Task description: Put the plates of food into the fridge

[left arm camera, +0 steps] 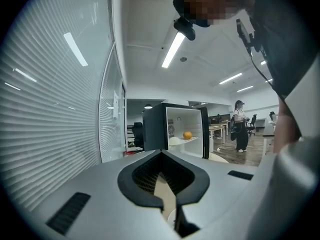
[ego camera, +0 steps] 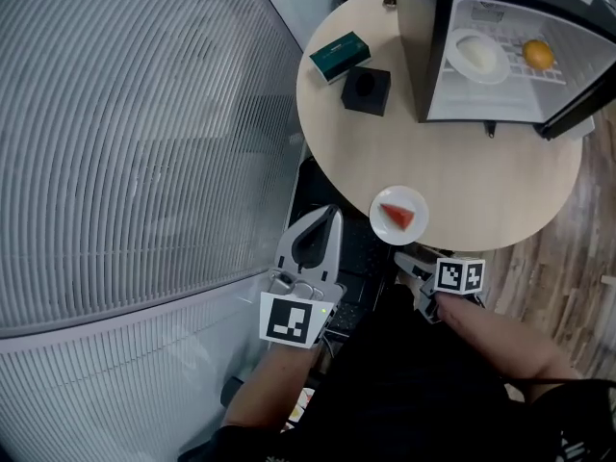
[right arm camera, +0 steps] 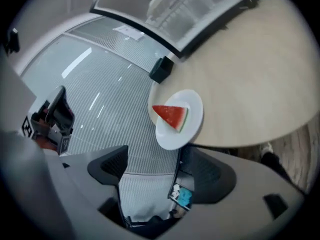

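Right gripper: my jaws are wide apart with nothing between them. The plate with the watermelon slice sits just ahead of the tips, untouched, at the table edge nearest me. Left gripper: jaws together, empty, off to the side of that plate. The open fridge is well ahead of it, with an orange and a second plate on its shelf.

I can pass over the bare surface before the fridge; a black box stands at its left.
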`<state>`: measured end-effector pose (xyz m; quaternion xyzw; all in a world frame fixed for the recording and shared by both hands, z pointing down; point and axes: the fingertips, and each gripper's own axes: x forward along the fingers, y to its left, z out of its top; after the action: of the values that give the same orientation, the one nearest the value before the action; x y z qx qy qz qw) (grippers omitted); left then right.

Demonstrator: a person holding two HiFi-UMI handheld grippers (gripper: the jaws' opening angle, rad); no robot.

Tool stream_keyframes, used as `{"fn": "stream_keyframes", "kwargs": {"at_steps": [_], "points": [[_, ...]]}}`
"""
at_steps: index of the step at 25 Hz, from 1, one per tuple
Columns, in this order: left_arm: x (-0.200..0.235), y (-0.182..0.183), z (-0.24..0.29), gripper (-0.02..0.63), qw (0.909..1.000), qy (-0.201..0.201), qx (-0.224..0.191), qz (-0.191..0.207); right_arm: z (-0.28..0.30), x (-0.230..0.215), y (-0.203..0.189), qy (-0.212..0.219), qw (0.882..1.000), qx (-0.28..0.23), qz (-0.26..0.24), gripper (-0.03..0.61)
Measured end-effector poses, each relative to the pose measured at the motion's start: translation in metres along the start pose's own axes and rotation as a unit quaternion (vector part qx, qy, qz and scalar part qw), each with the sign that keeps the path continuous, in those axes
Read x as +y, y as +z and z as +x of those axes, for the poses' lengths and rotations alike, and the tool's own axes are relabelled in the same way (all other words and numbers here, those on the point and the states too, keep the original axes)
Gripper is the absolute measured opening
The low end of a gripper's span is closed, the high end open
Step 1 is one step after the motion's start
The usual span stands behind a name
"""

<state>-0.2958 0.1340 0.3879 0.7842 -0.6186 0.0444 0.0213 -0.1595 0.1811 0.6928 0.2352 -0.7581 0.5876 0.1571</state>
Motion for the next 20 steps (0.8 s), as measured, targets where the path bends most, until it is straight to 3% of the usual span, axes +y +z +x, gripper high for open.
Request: {"fn": "stream_keyframes", "kwargs": {"at_steps": [3,8,14,20], "points": [[0.004,-0.004,-0.011,0.003,0.9999,0.004,0.012,0.001,0.008,-0.018,-0.012,-0.005,0.996,-0.018,0.087,0.407],[0.022,-0.005,-0.03,0.003,0.9988,0.021,0.037,0.023,0.033,-0.029,-0.006,0.024,0.984,-0.055,0.166,0.407],[0.029,-0.005,-0.046,0.003,0.9975,0.037,0.048,0.035,0.054,-0.027,0.001,0.059,0.971,-0.069,0.219,0.401],[0.032,-0.01,-0.056,0.003,0.9968,0.044,0.059,0.032,0.064,-0.02,0.005,0.093,0.962,-0.094,0.24,0.278]]}}
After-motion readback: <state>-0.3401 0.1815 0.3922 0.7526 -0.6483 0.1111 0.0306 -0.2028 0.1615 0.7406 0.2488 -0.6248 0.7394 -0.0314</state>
